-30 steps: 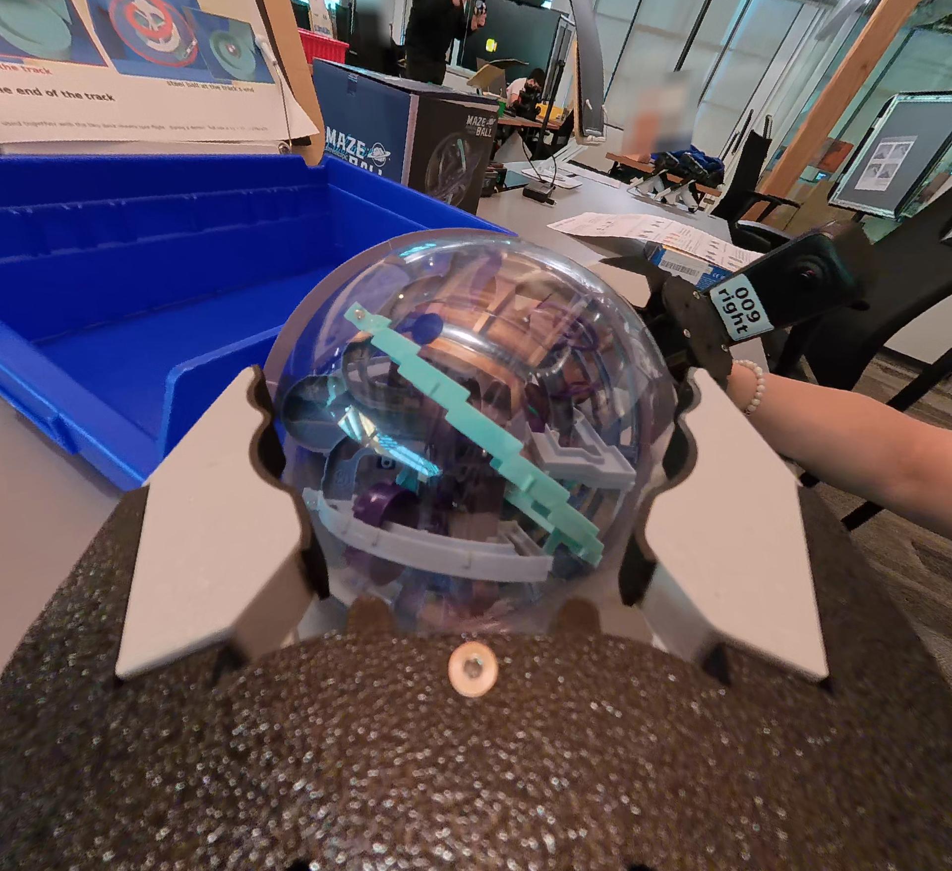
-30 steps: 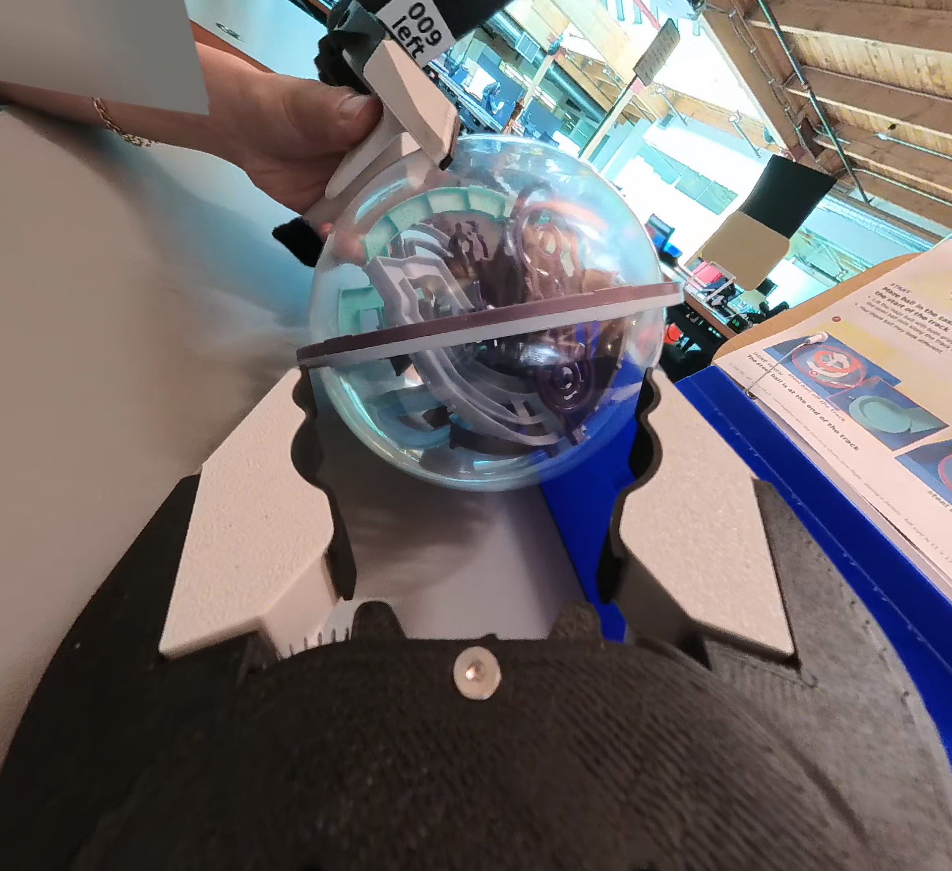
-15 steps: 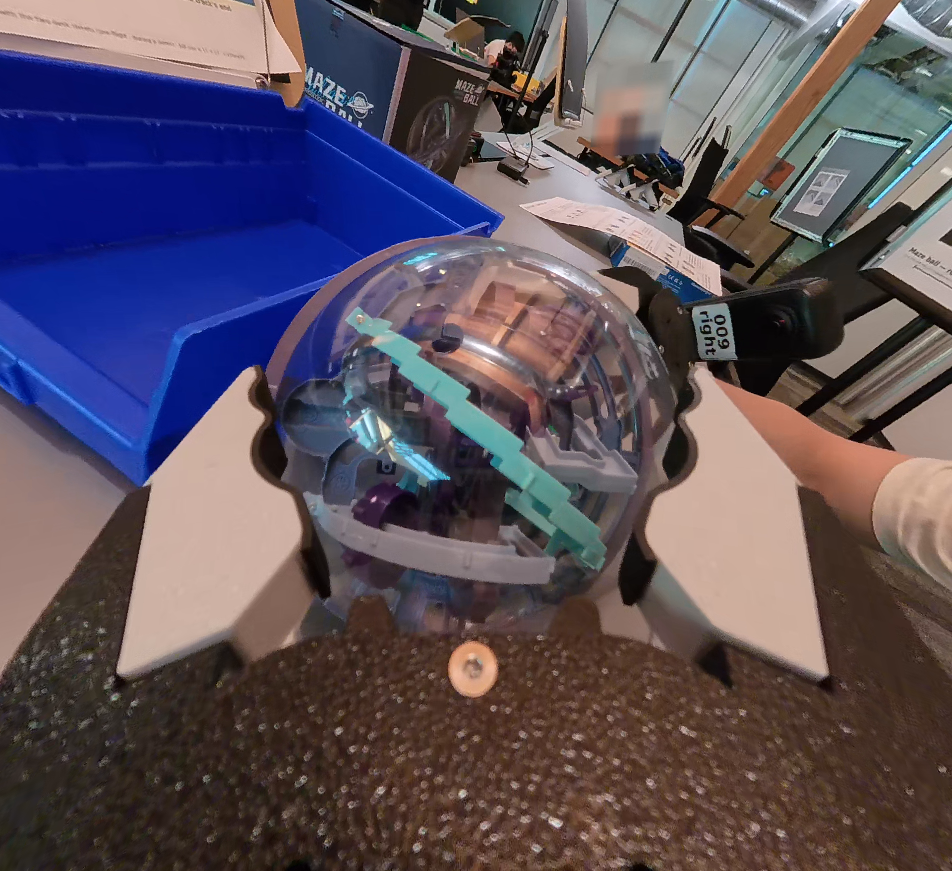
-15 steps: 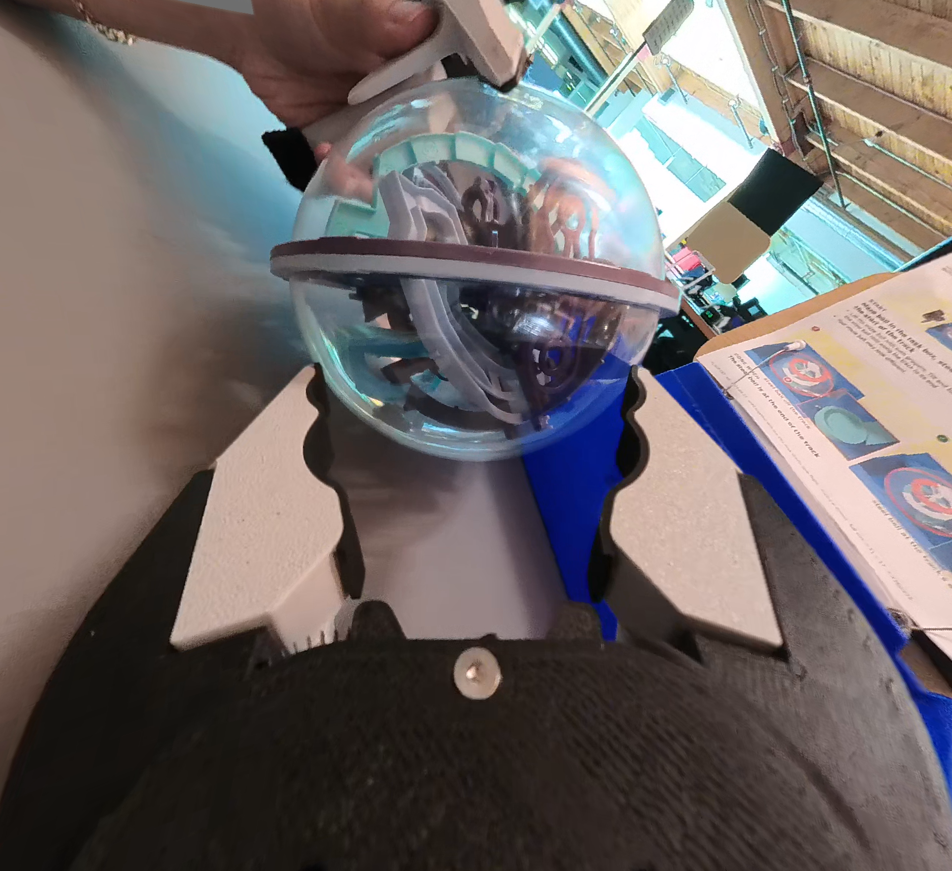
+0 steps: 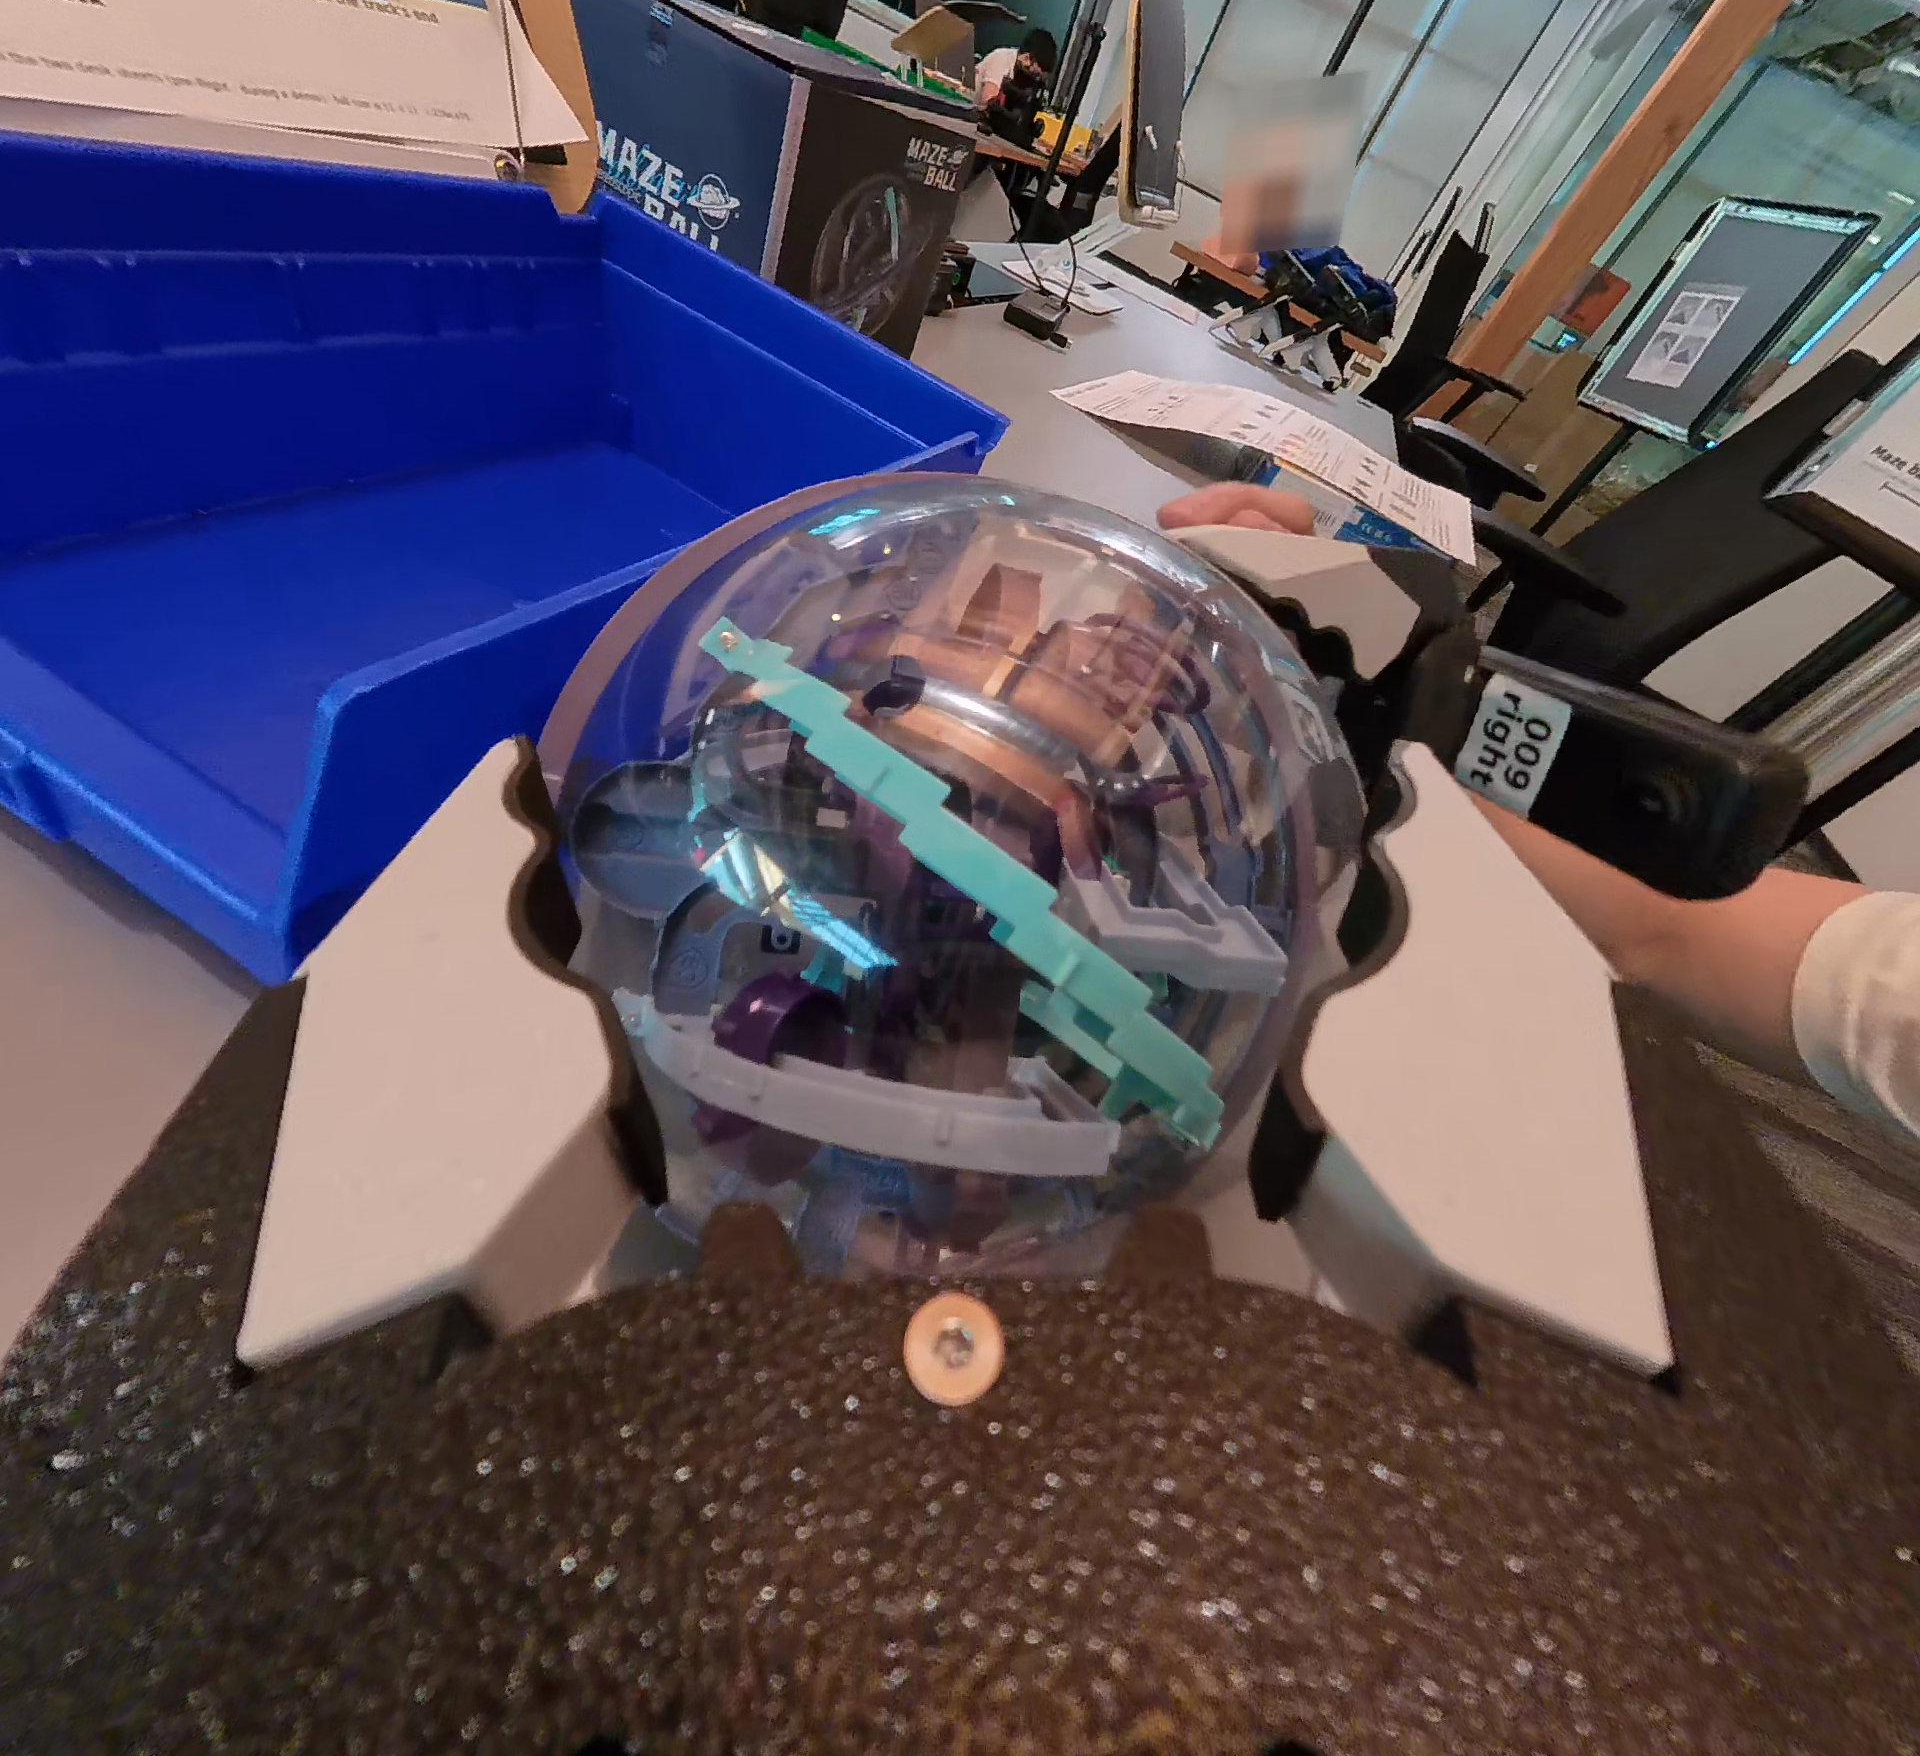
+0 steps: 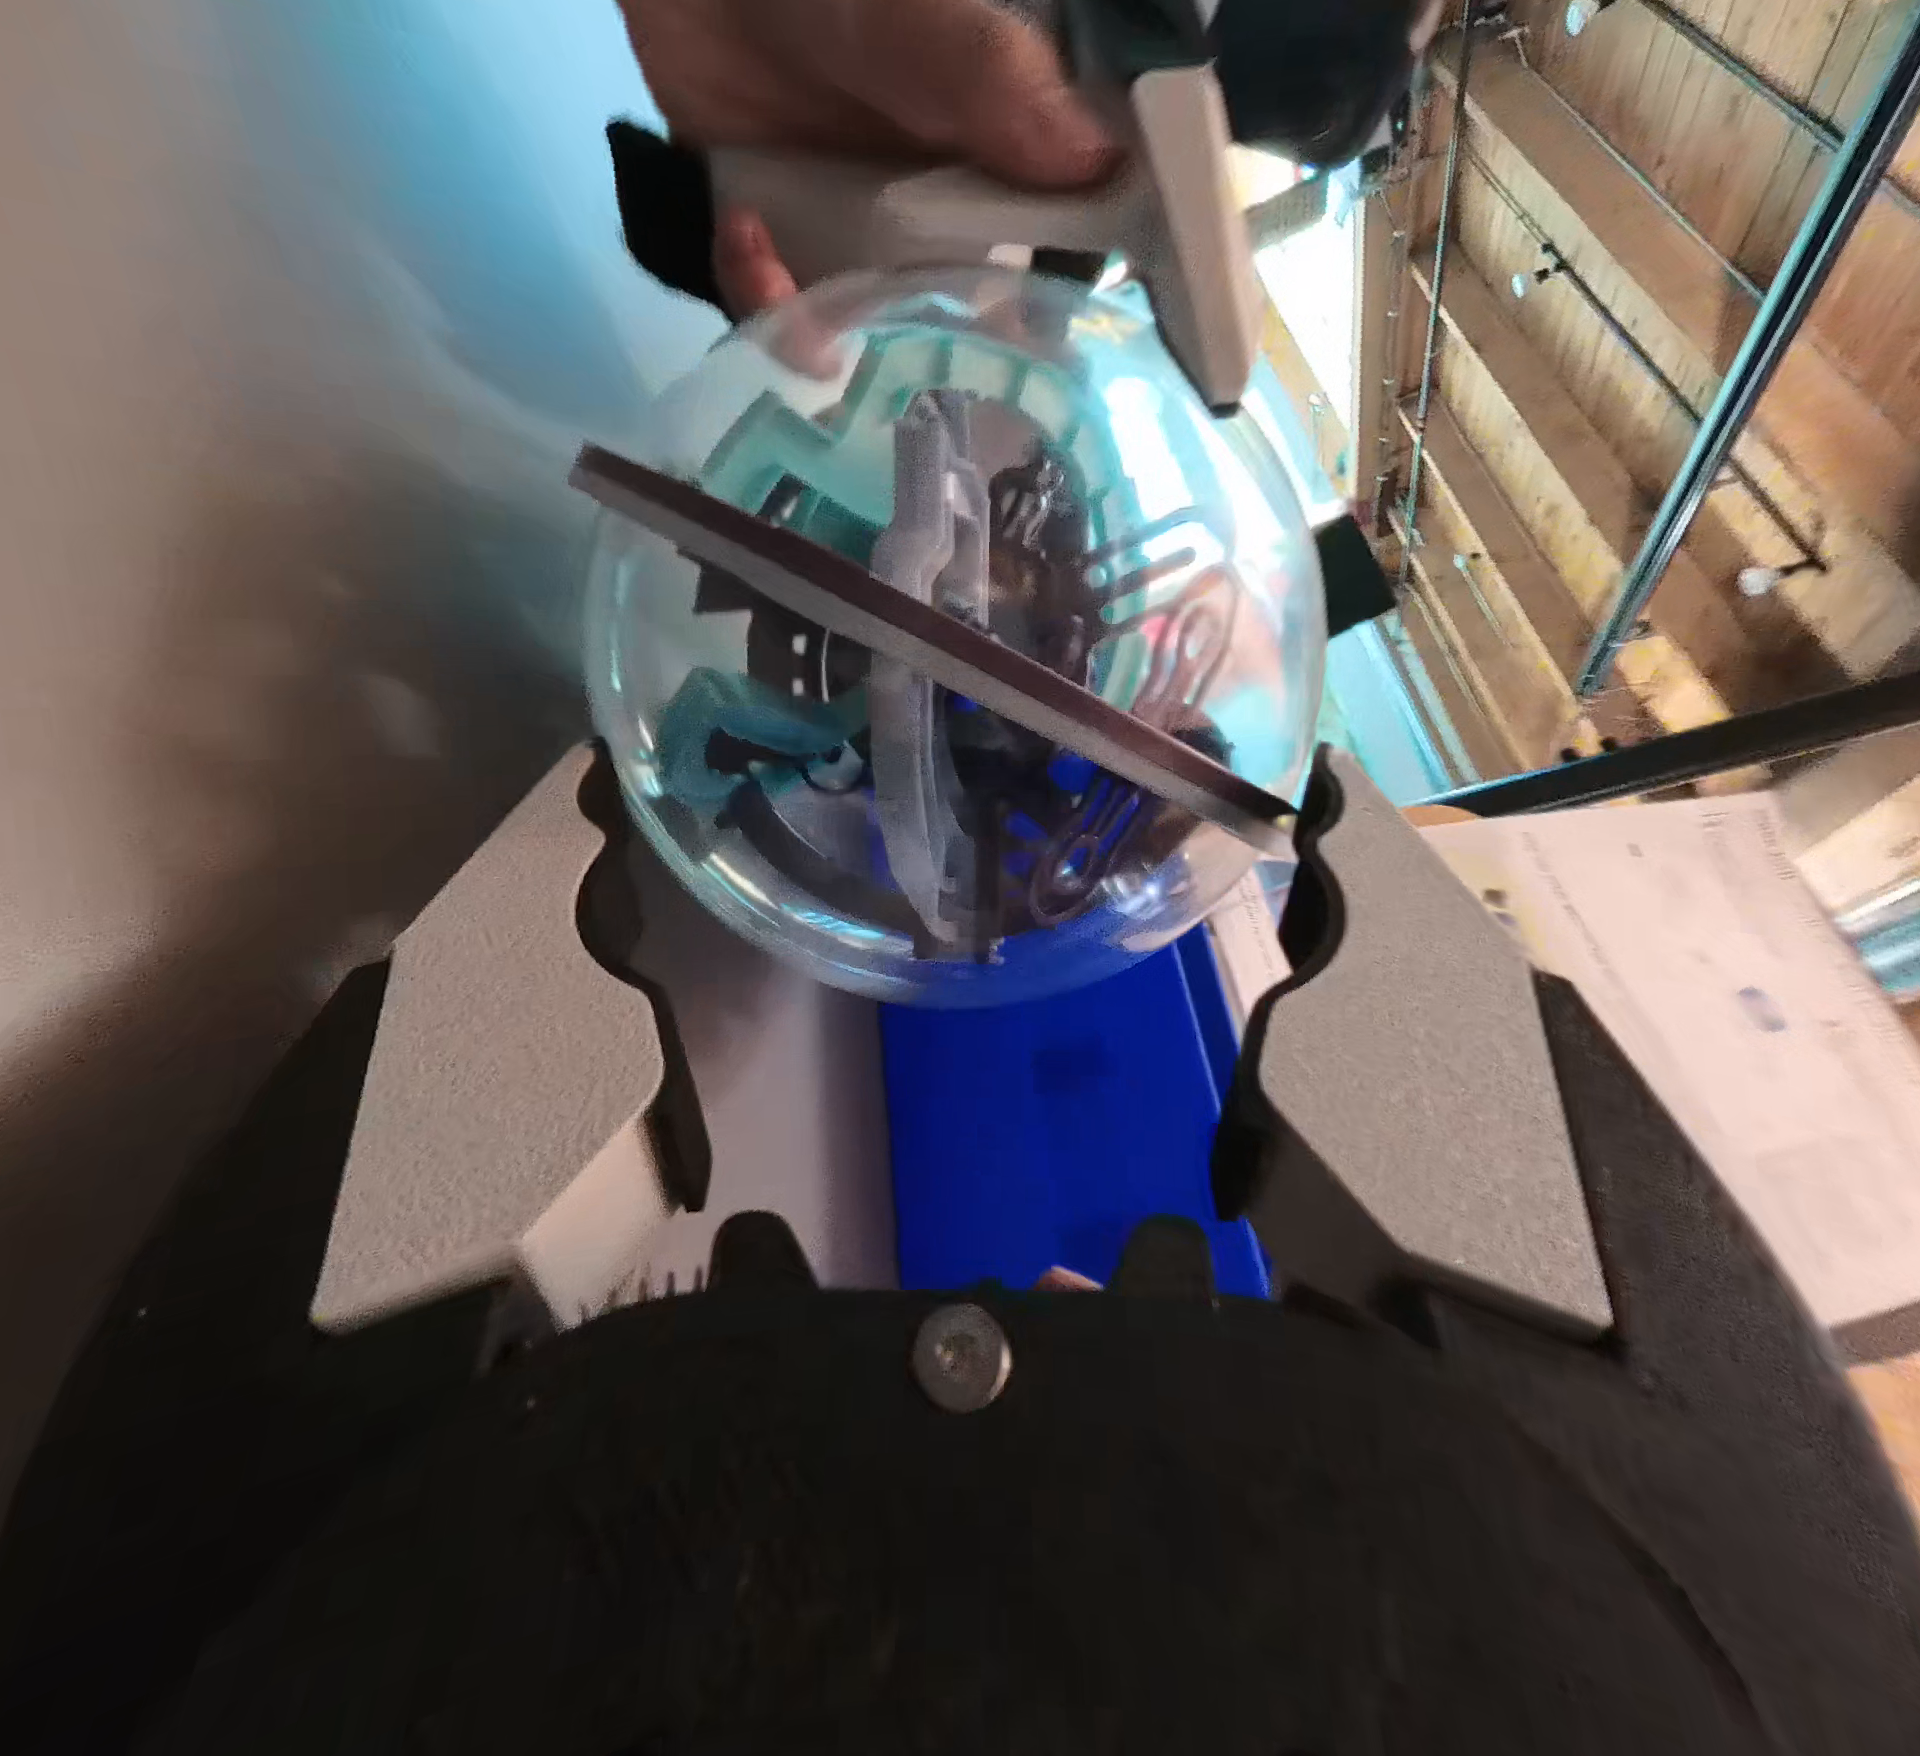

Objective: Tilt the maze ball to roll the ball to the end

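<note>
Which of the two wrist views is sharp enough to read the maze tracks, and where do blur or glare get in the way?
Left wrist view: sharp; maze ball tracks read clearly, with some window glare on the shell. Right wrist view: motion-blurred throughout, the left gripper and the background smeared; the tracks are soft.

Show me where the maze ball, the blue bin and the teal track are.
maze ball (image 5: 935,875), left wrist view, clear shell.
blue bin (image 5: 312,615), left wrist view, its floor.
teal track (image 5: 966,865), left wrist view, middle of strip.
</note>
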Available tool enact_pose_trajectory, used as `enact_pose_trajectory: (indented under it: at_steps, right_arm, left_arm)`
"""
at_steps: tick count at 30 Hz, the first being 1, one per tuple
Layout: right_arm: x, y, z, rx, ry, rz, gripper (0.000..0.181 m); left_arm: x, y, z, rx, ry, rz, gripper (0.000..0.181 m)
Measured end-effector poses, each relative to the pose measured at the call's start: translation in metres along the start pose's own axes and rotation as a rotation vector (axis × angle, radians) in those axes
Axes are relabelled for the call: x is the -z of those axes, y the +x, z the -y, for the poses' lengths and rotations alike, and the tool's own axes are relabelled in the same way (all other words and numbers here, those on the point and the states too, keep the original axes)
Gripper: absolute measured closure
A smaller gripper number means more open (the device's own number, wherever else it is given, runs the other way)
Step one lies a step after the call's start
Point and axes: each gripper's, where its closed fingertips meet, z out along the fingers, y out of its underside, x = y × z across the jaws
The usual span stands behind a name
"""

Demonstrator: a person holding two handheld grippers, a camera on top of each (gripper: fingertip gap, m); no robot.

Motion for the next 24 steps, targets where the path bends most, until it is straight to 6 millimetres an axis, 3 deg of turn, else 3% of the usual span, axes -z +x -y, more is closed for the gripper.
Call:
enact_pose_trajectory:
  at_steps: [2,8,15,24]
  right_arm:
    - [-0.004,-0.001,-0.003,0.049,-0.027,-0.019,0.051]
    - [-0.006,-0.001,-0.006,-0.018,-0.017,-0.041,0.051]
    - [-0.009,-0.002,0.012,-0.200,0.087,-0.057,0.056]
    - [-0.008,-0.004,0.034,-0.224,0.180,-0.051,0.049]
  left_arm:
    - [0.000,0.001,0.000,-0.010,-0.004,0.000,0.034]
    - [0.002,0.000,0.001,-0.021,0.009,-0.022,0.037]
    - [0.008,-0.003,0.003,0.026,0.000,-0.066,0.037]
    - [0.008,0.007,-0.004,0.149,-0.065,-0.129,0.037]
